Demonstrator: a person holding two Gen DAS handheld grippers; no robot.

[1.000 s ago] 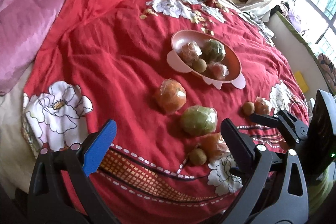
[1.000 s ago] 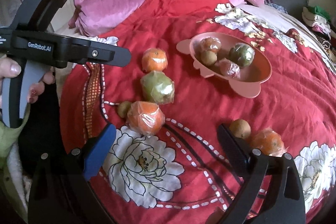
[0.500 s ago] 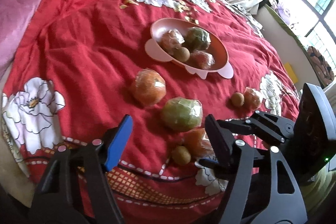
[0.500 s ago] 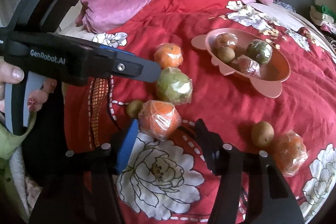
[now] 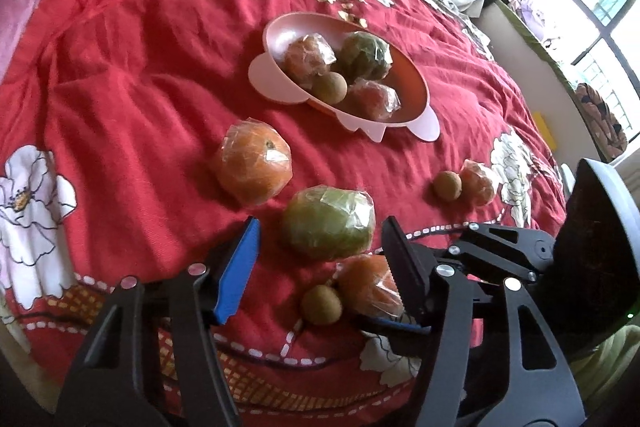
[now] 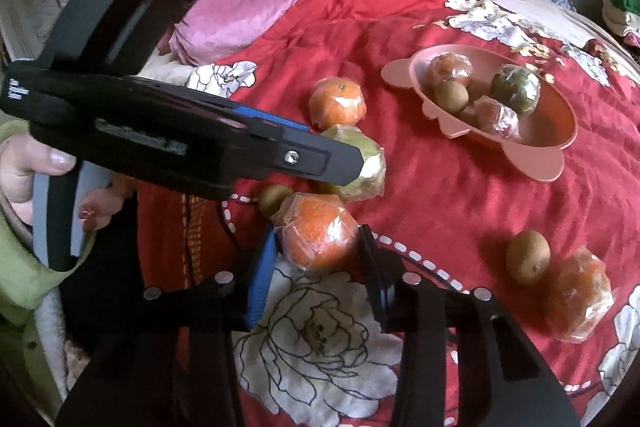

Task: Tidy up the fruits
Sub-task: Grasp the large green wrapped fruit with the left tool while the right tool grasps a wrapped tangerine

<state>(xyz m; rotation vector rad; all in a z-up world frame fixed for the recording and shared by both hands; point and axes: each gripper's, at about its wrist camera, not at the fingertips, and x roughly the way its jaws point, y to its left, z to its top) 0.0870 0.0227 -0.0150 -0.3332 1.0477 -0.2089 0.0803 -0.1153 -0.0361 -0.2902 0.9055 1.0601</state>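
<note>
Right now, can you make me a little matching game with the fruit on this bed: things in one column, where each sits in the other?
Things:
1. wrapped green fruit
2. wrapped orange
3. pink bowl
4. small brown fruit

Places:
A. beside a wrapped orange, away from both grippers
B. between the right gripper fingers
C. ahead of the left gripper
D. holding four fruits

Pairs: 1-C, 2-B, 3-D, 4-A

White lettering on the left tool's (image 6: 352, 163) black arm, too blurred to read

The left tool (image 6: 352, 163) crosses above the green fruit (image 6: 370, 167), crowding the right tool (image 6: 316, 267).
</note>
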